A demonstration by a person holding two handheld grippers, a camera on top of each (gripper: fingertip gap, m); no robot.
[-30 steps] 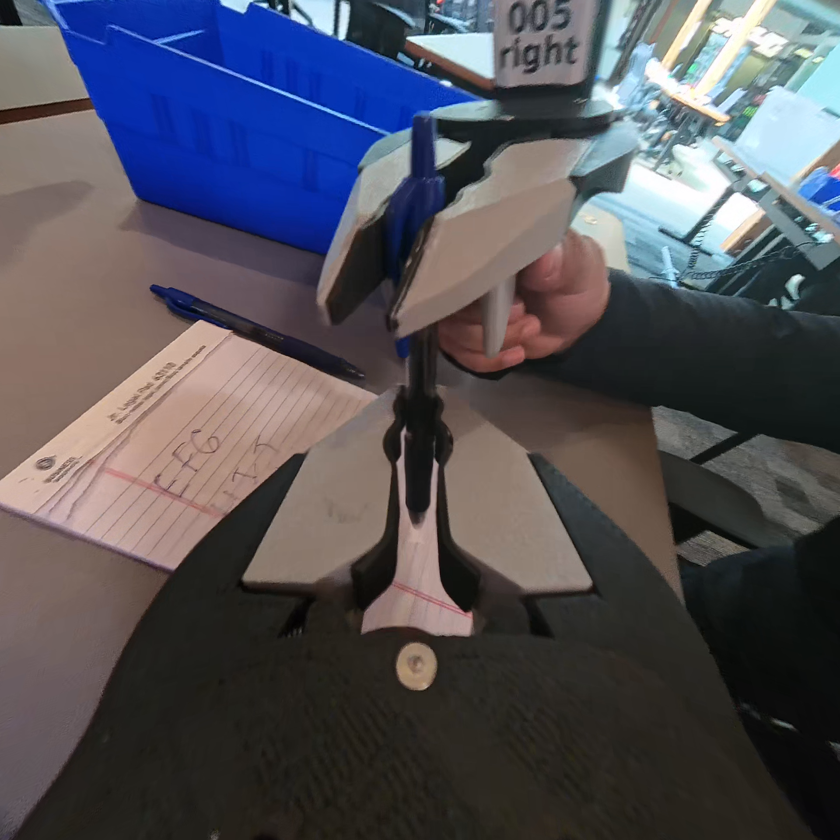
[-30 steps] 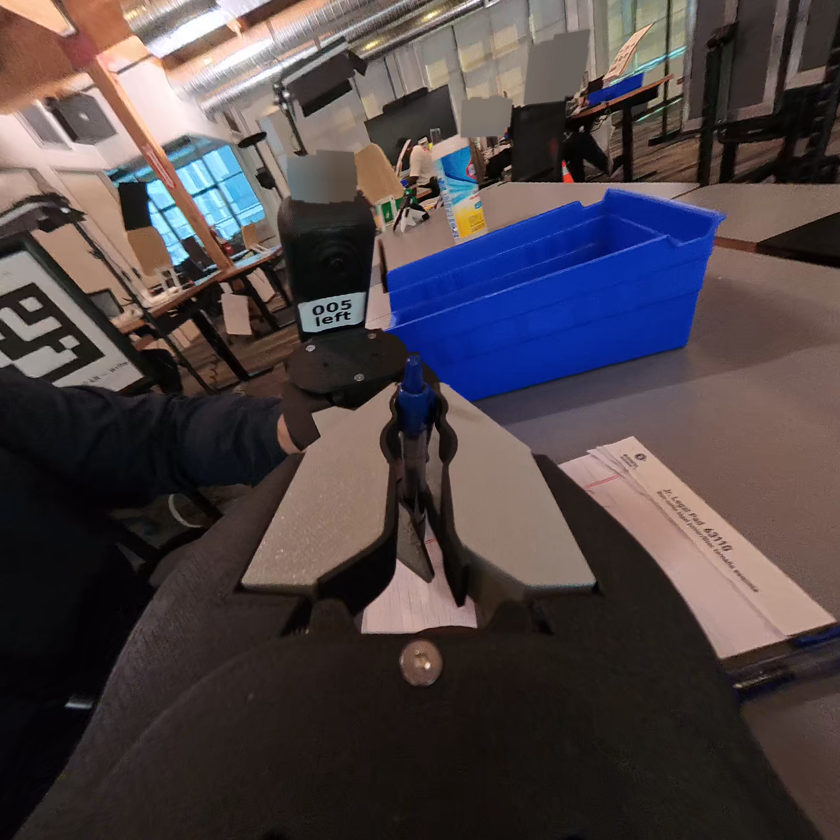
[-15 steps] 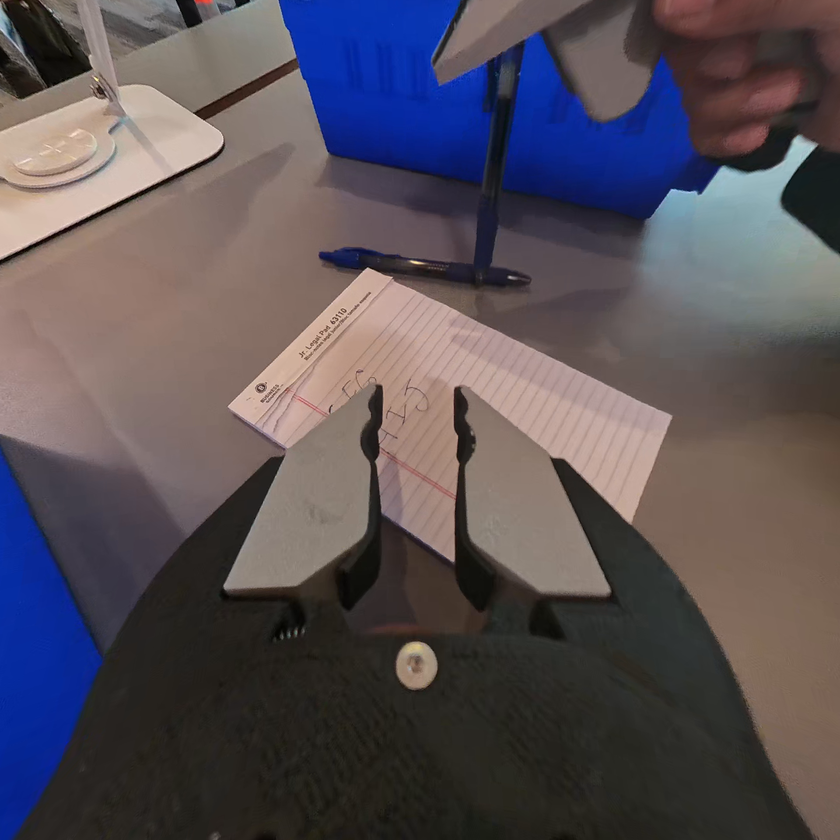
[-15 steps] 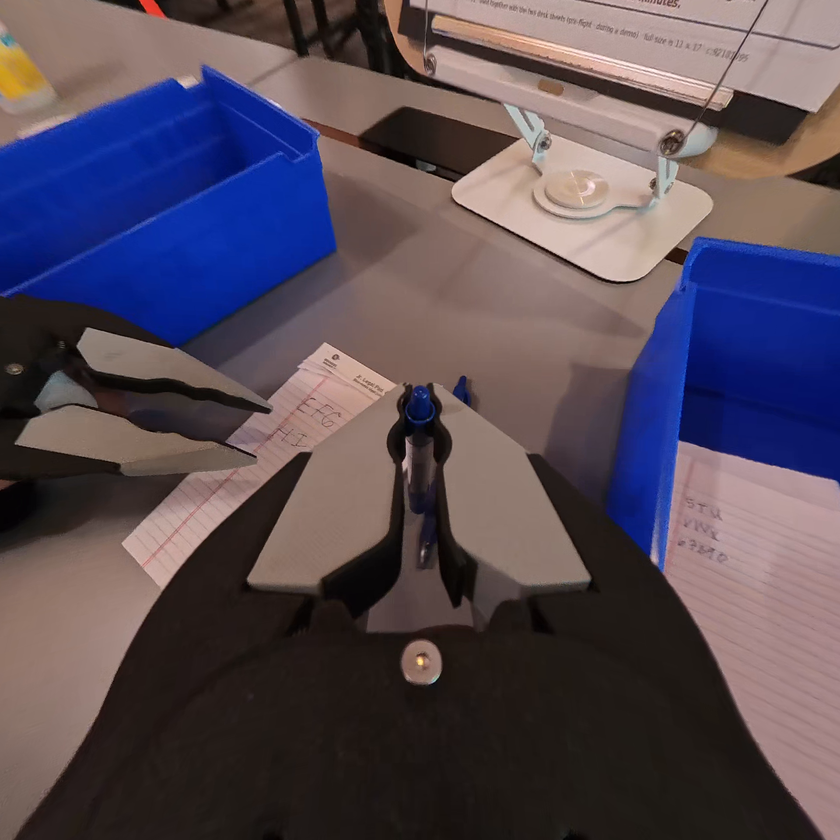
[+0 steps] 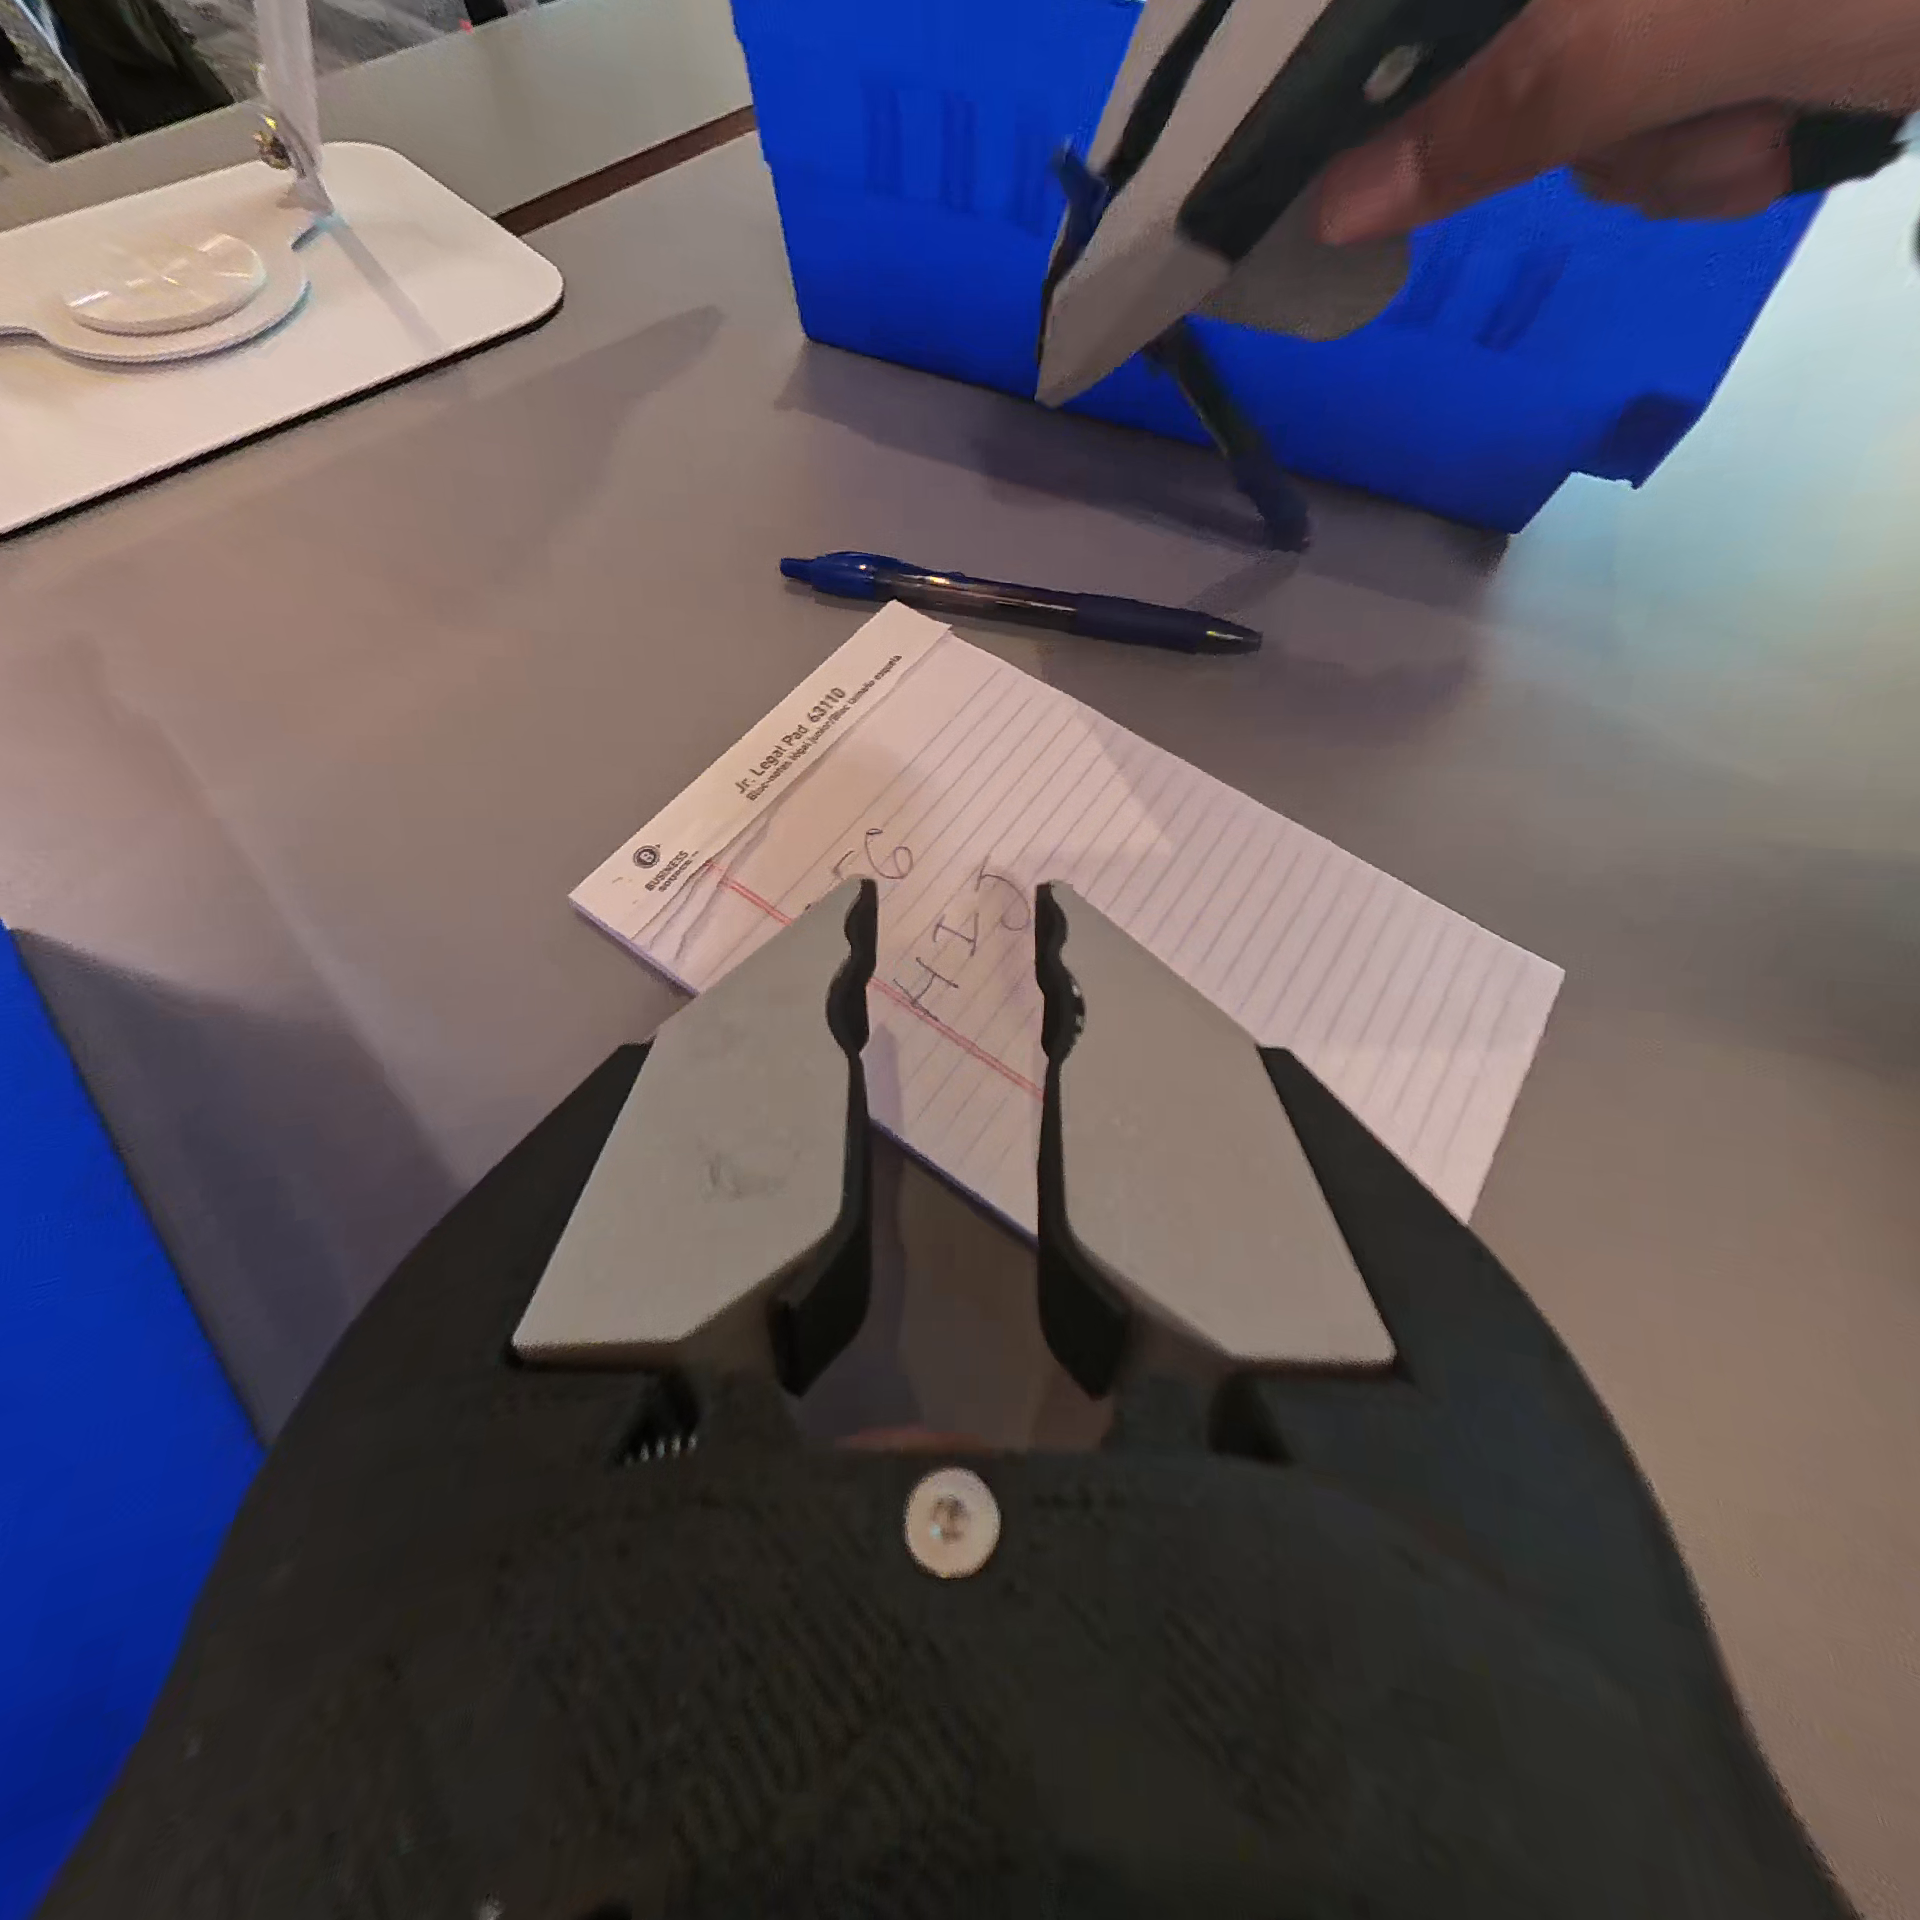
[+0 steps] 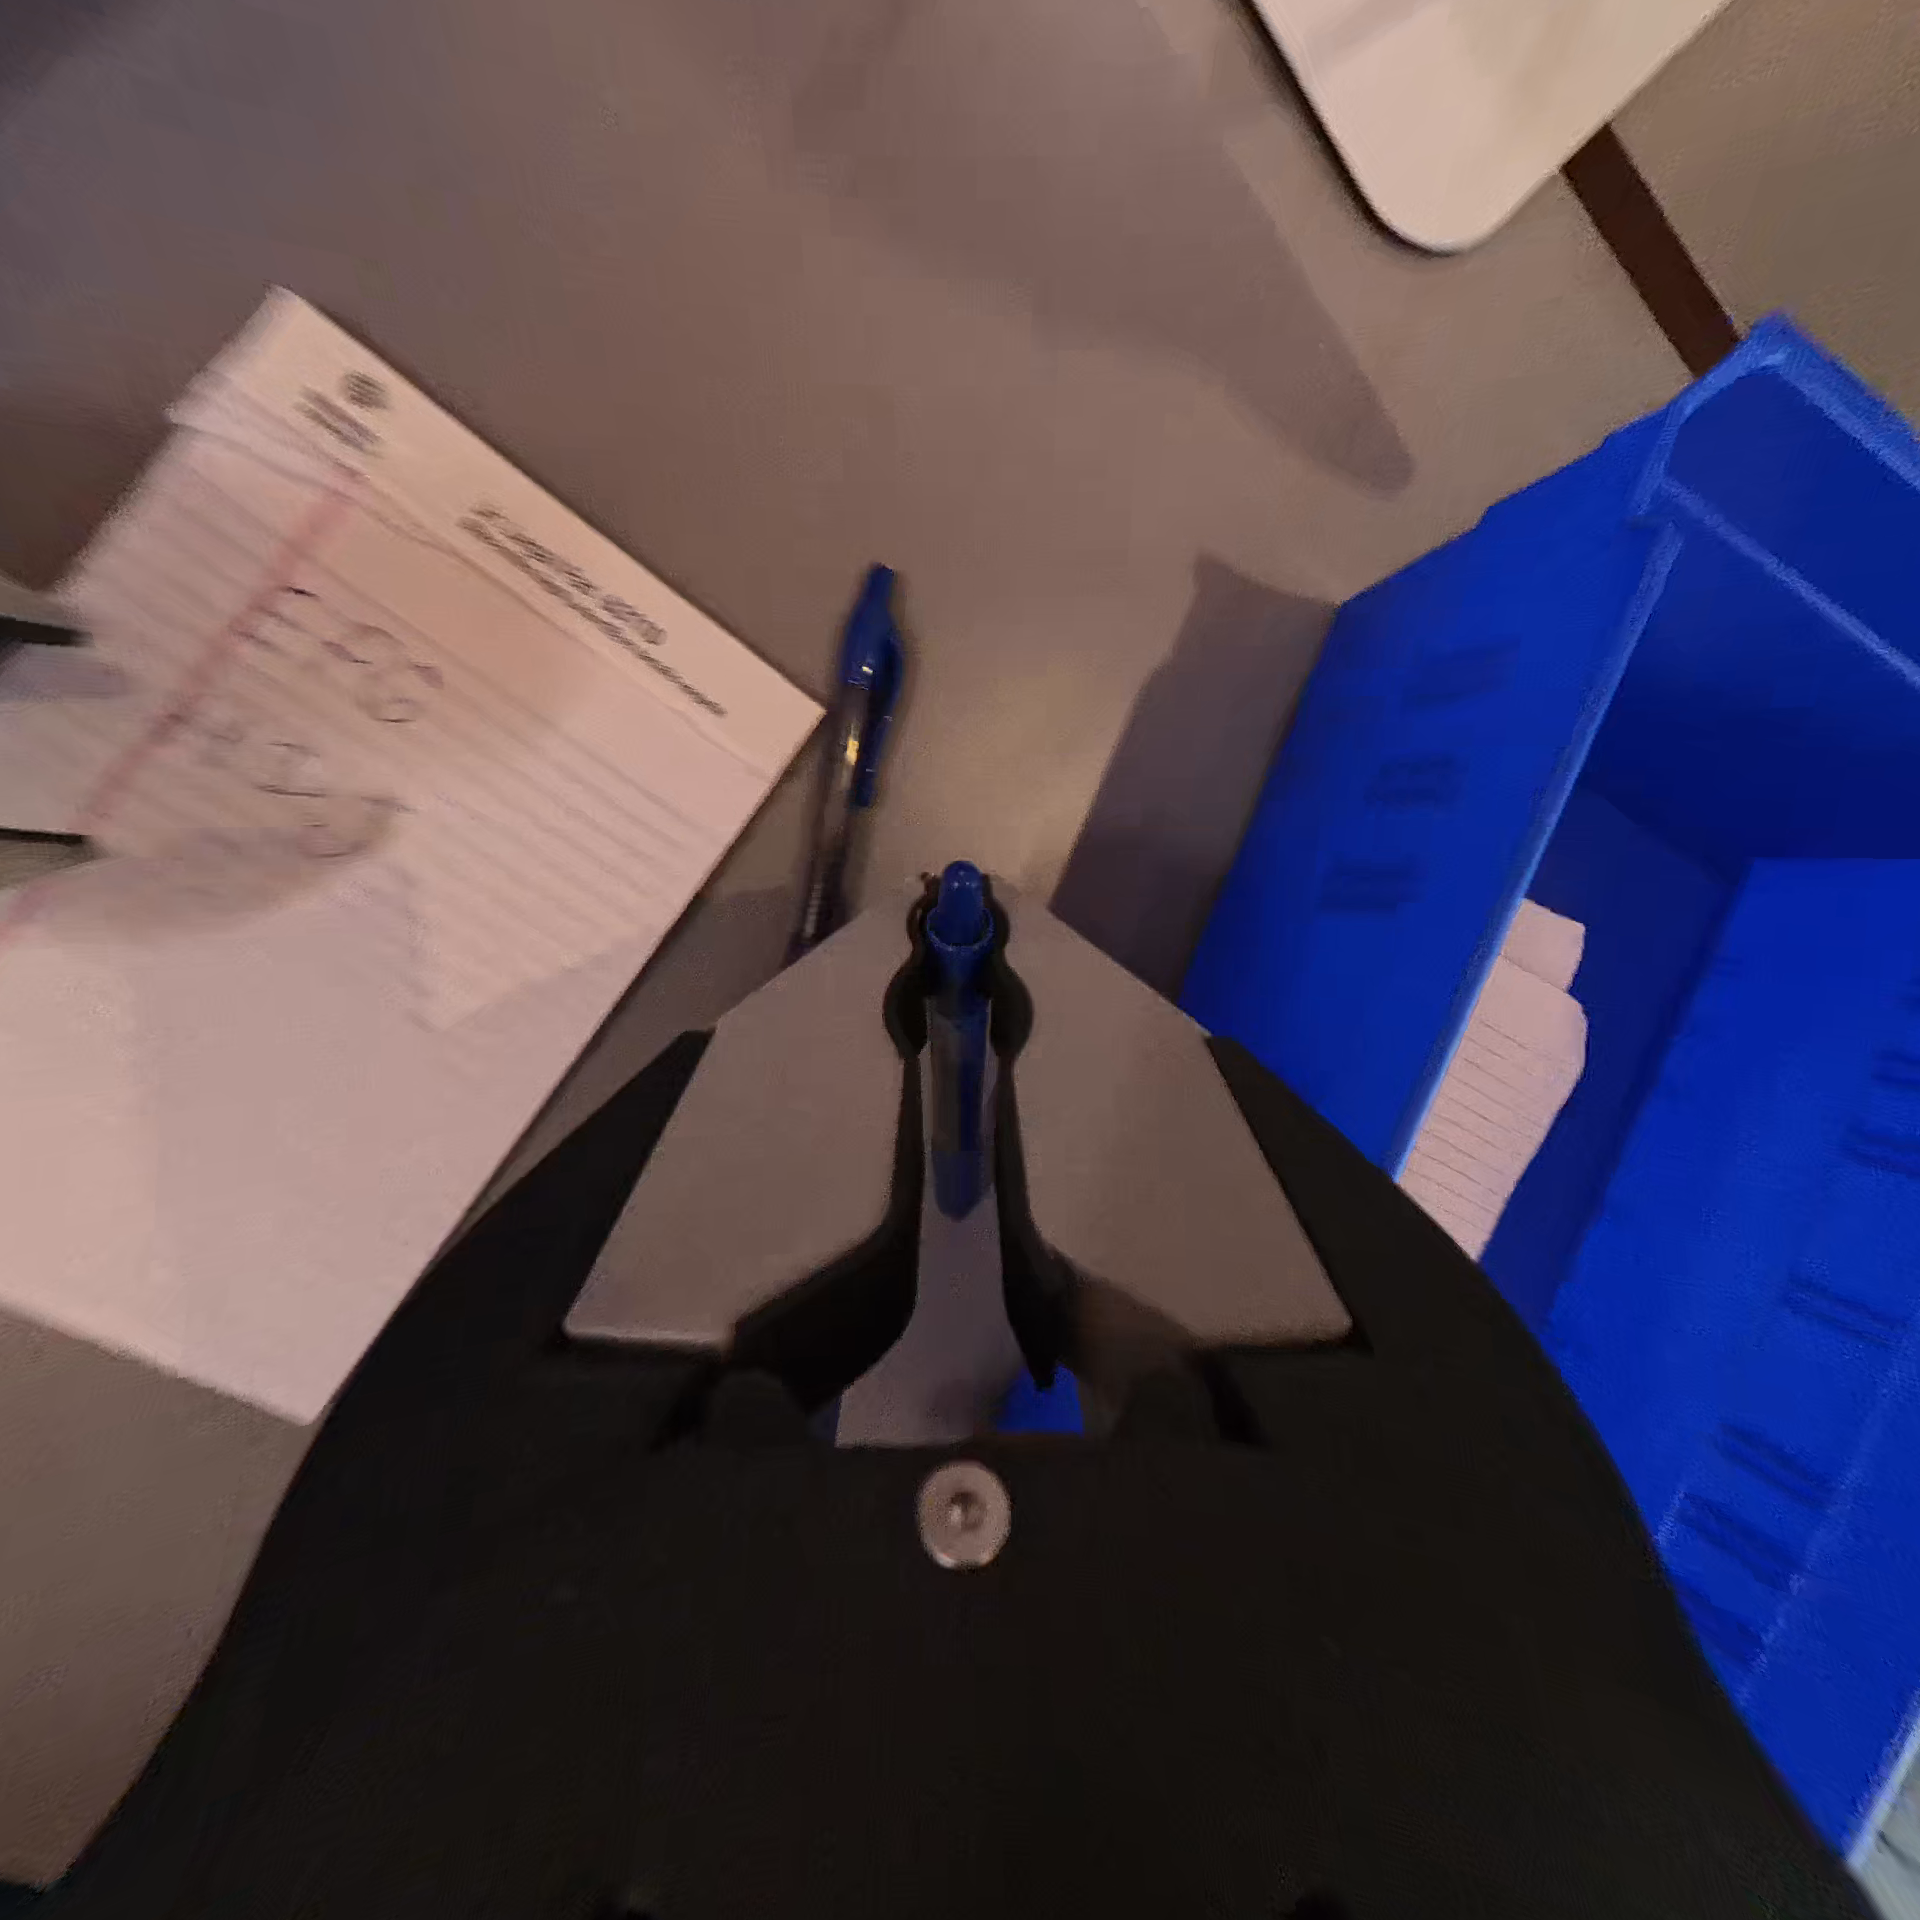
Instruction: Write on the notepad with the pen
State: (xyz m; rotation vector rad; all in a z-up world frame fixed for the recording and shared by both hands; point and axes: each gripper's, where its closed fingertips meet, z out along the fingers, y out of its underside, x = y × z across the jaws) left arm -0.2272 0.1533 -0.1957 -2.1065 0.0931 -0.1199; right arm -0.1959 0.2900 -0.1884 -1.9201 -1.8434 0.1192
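Note:
A white lined notepad [image 5: 1226, 894] with handwritten letters lies on the grey table; it also shows blurred in the right wrist view [image 6: 343, 831]. My left gripper [image 5: 956, 904] is open and empty, just above the pad's near corner. My right gripper [image 6: 956, 914] is shut on a blue pen [image 6: 956, 1049], held upright with its button end up. In the left wrist view the right gripper [image 5: 1070, 353] hangs beyond the pad and the held pen [image 5: 1236, 447] points down at the table in front of the blue bin. A second blue pen [image 5: 1018, 603] lies on the table along the pad's top edge [image 6: 857, 727].
A blue bin [image 5: 1403, 343] stands behind the pad; in the right wrist view it [image 6: 1714, 727] holds lined paper [image 6: 1507, 1101]. Another blue bin wall [image 5: 62, 1403] is at my left. A white stand base [image 5: 208, 312] sits at the far left. My hands' fingertips stand some 15 cm from each other. The white stand base [image 5: 208, 312] sits 30 cm or so from the ends of my right fingers.
The left gripper has let go of the pen, opened and drawn back over the pad. The right gripper has carried the pen away and lowered it toward the table beside the bin.

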